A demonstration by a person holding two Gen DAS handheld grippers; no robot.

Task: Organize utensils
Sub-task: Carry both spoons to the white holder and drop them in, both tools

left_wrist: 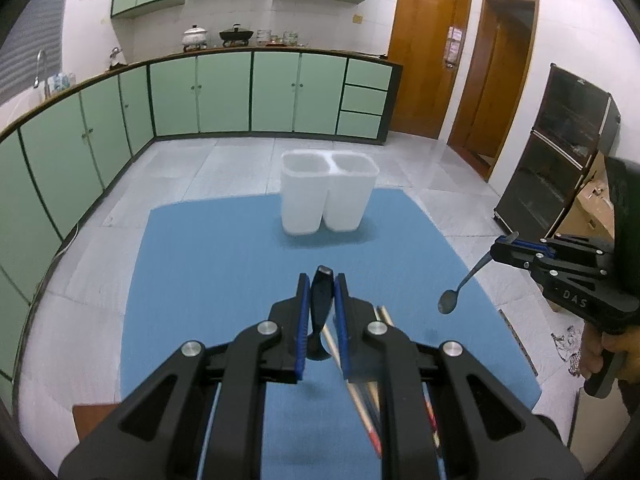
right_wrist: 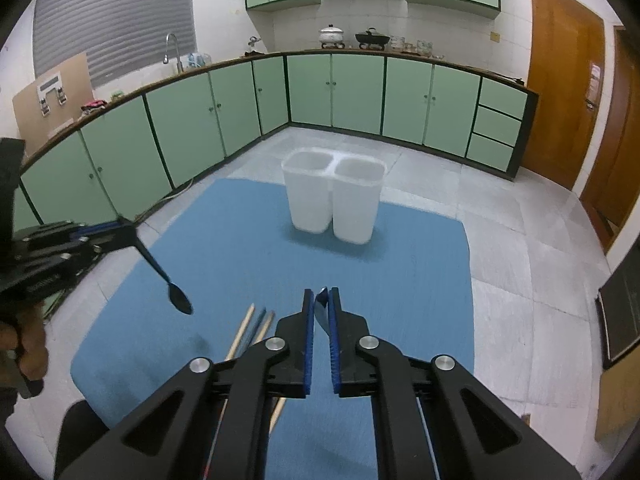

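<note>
Left gripper (left_wrist: 322,284) jaws clamped on black spoon (left_wrist: 321,304) | right gripper (right_wrist: 322,300) jaws clamped on metal spoon (left_wrist: 464,280)

Left hand-held gripper (left_wrist: 323,280): pitched forward and down, its two blue-padded fingers (left_wrist: 302,320) pointing to 12 o'clock in its own view, jaws nearly together and clamped on a black spoon handle (left_wrist: 321,304).
Left hand-held gripper, side view: enters the right wrist view from 9 o'clock, tips toward 3 o'clock, the black spoon's bowl hanging toward 5 o'clock.
Left hand (right_wrist: 28,344): wrapped round the grip at 8 o'clock in the right wrist view.
Right hand-held gripper (right_wrist: 321,298): pitched forward and down, pads pinching a thin metal spoon handle (right_wrist: 321,312).
Right hand (left_wrist: 600,354): fingers round the grip at 4 o'clock in the left wrist view.
</note>
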